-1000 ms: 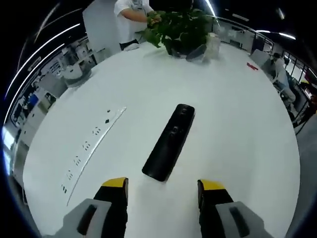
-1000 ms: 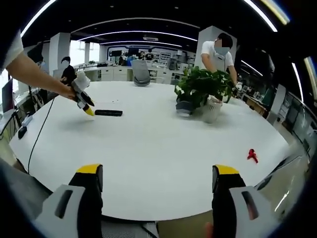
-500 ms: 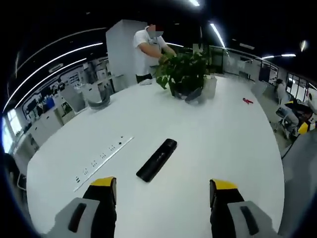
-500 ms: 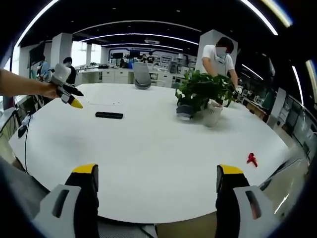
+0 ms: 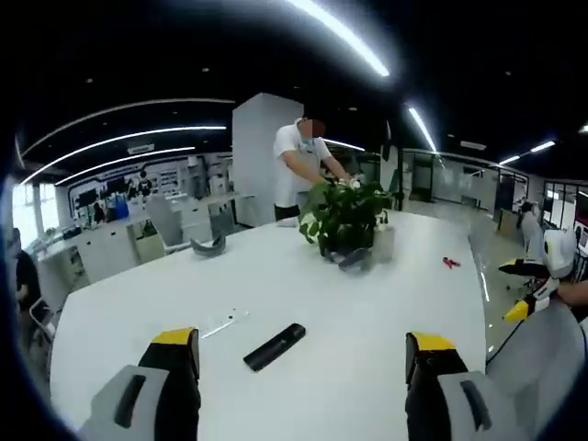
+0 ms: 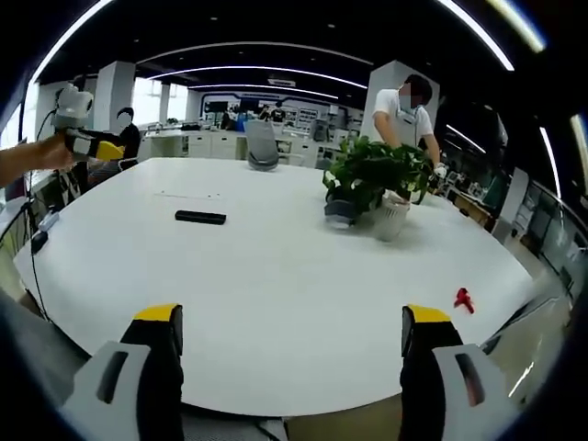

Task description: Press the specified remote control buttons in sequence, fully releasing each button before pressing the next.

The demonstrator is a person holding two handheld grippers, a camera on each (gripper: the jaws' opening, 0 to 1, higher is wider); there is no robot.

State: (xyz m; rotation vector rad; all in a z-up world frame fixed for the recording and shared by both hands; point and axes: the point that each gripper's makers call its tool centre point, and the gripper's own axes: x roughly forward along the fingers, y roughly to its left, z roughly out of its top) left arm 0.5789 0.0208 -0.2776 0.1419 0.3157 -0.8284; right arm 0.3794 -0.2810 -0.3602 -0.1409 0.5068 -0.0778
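Left gripper view: camera held above table [image 5: 386, 303] edge, facing roughly level across it, own jaws at bottom, remote [image 5: 274, 346] near, just past them. Plant [image 5: 344, 213] mid-distance, person [image 5: 301, 165] behind it.
Right gripper view: camera off table [image 6: 276, 276] edge on another side, looking across wide tabletop; remote [image 6: 200, 218] well away, plant [image 6: 372, 175] right of centre.
Shared: tabletop, remote, plant, person [image 6: 404, 106], red item [image 5: 450, 264] [image 6: 463, 299]. Each view catches other gripper: right gripper [image 5: 528, 285] at right edge, left gripper [image 6: 87, 142] at left edge.

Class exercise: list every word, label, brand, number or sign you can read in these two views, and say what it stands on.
No text can be read.
Remote control: any button markings are too small to read.
Power strip: no readable label.
Background office screens and walls: too blurred to read.
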